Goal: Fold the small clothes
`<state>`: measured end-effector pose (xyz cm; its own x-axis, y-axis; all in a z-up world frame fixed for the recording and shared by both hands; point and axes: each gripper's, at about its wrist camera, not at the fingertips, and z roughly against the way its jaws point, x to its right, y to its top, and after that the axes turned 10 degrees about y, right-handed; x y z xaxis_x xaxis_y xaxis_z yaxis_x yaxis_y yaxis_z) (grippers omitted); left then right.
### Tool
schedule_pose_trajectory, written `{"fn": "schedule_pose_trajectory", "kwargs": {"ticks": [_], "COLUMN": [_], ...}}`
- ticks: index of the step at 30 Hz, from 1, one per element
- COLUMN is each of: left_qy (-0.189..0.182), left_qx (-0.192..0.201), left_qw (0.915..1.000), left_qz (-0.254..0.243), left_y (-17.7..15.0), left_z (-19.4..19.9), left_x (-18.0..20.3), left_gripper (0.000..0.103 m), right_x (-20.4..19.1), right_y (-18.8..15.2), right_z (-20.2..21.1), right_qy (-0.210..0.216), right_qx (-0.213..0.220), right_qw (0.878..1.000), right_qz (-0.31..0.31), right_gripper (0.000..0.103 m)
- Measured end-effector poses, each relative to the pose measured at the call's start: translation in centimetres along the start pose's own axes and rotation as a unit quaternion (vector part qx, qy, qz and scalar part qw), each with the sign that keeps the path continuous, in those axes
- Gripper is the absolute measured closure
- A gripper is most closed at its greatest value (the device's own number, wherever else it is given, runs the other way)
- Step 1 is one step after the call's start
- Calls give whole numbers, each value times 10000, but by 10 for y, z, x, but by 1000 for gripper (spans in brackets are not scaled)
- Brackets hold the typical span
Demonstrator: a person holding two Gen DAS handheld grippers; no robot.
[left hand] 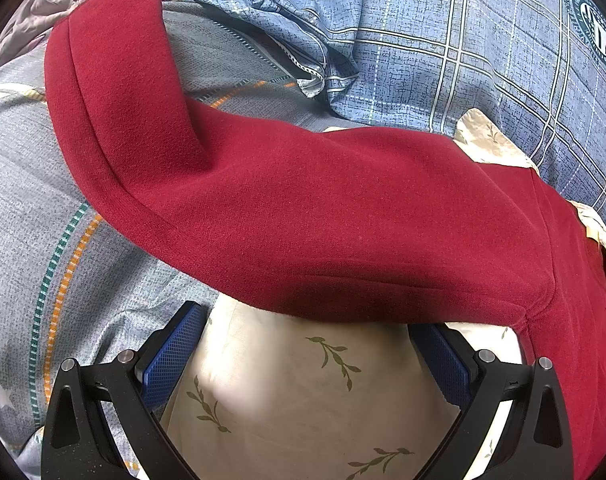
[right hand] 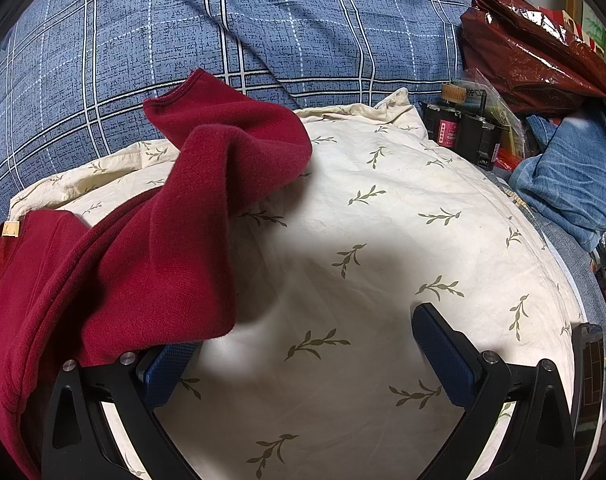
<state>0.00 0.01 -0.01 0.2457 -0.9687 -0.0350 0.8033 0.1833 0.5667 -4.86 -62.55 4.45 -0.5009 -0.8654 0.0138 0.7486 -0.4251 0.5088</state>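
Two hand-held grippers gaping | red garment (left hand: 323, 220) draped over leaf-print pillow (right hand: 383, 240)

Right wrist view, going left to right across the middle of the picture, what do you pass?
red garment → cream leaf-print pillow → black bottles with pink labels → crumpled blue denim cloth

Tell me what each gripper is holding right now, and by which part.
Nothing is held. The left gripper stands open with the red garment draped ahead of its fingers; the right gripper stands open over the leaf-print pillow.
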Motion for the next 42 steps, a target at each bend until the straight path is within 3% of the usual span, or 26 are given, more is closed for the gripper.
{"fn": "schedule_pose_trajectory", "kwargs": {"ticks": [18, 24, 28, 35, 39, 42], "left_qy": [14, -25, -105, -428, -465, -491], "left_qx": [-36, -175, 9, 592, 772, 867], "left_qw": [10000, 9998, 9999, 9973, 9954, 9940], "left_qz": [-2, -41, -133, -27, -313, -442], "left_y": [0, -5, -10, -25, -38, -40], "left_z": [1, 15, 35, 87, 109, 118], "left_x": [0, -2, -5, -5, 3, 11], "left_gripper": [1, 2, 7, 7, 7, 7], "right_x": [2, -6, -28, -99, -152, -191], "right_y": [1, -16, -40, -64, -75, -86], "right_z": [-1, 22, 69, 141, 151, 143], "right_qy": [-7, 246, 561, 1574, 2058, 2101], "right_qx": [-13, -343, -232, -142, -162, -167], "right_qw": [10000, 9991, 9982, 9861, 9745, 9704], "right_qz": [3, -90, 14, 507, 882, 1176], "right_gripper": [0, 0, 0, 0, 0, 0]}}
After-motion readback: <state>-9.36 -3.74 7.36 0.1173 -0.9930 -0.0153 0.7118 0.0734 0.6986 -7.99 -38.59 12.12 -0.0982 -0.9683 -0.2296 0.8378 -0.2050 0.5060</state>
